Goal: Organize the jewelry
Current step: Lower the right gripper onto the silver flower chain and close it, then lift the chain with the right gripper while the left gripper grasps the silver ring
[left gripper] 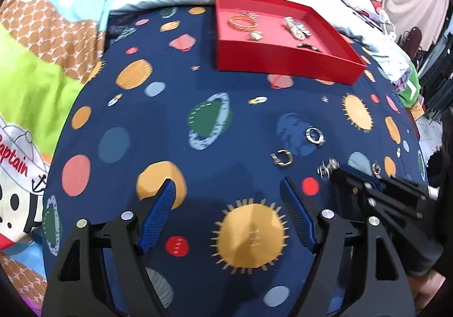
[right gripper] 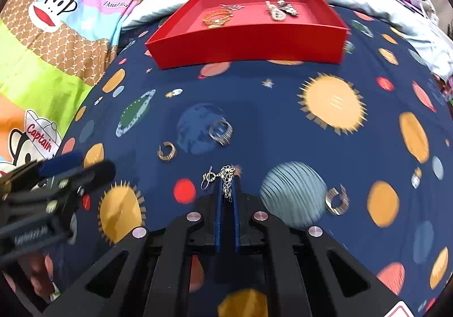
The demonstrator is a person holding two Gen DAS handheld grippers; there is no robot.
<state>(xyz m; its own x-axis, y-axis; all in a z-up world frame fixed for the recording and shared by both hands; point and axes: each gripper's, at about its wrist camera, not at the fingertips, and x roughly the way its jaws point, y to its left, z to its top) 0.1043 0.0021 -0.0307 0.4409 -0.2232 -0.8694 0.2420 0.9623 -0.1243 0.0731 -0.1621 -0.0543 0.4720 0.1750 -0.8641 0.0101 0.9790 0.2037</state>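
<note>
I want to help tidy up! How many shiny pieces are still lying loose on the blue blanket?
3. One ring on the dark blue planet, one curved earring left of it, one curved earring at the right by the striped planet. The right gripper may hide more.

We see our left black plastic two-finger gripper (left gripper: 228, 192) with ribbed blue rubber fingers (left gripper: 161, 212), round silver screw heads on its angular black linkage arms, and triangular cut-outs in the frame. Our right black plastic two-finger gripper (right gripper: 226, 189) has the same blue fingers (right gripper: 218, 215), silver screws and cut-out arms.
</note>
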